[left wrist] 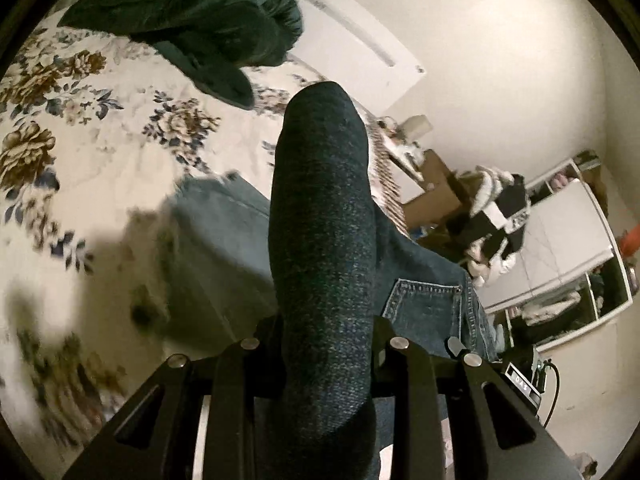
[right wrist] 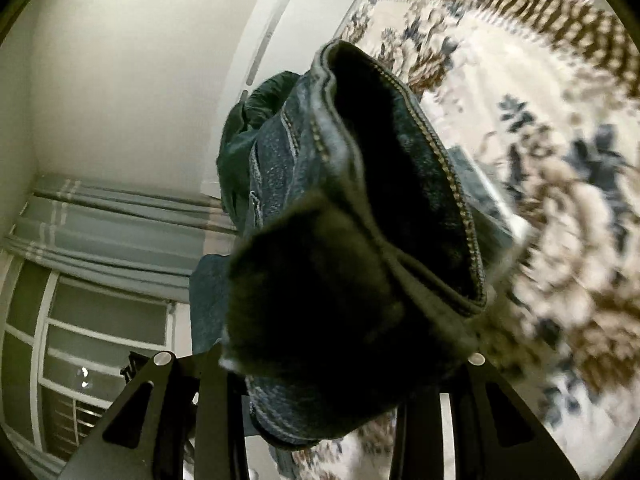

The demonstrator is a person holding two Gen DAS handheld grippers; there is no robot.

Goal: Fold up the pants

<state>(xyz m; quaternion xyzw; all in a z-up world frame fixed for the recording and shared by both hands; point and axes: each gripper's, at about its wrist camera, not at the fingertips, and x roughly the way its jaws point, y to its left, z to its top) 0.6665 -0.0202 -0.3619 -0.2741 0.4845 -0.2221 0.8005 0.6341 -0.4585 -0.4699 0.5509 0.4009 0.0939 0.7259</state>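
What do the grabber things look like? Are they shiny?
Both the left gripper and the right gripper are matte black, built from flat angular bars with slot-shaped cutouts. Small round silver bolts shine at the joints. No sleeves or cables show on them.

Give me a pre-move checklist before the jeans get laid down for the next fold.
1. Left gripper has denim between its jaws: ok.
2. Right gripper has the jeans bunched between its jaws: ok.
3. Floral bedspread offers open room for laying down: ok.
4. Dark green garment lies apart from the jeans: ok.
5. Legs aligned, seams matched: cannot tell, fabric fills both views.
6. Back pocket lying flat: ok.
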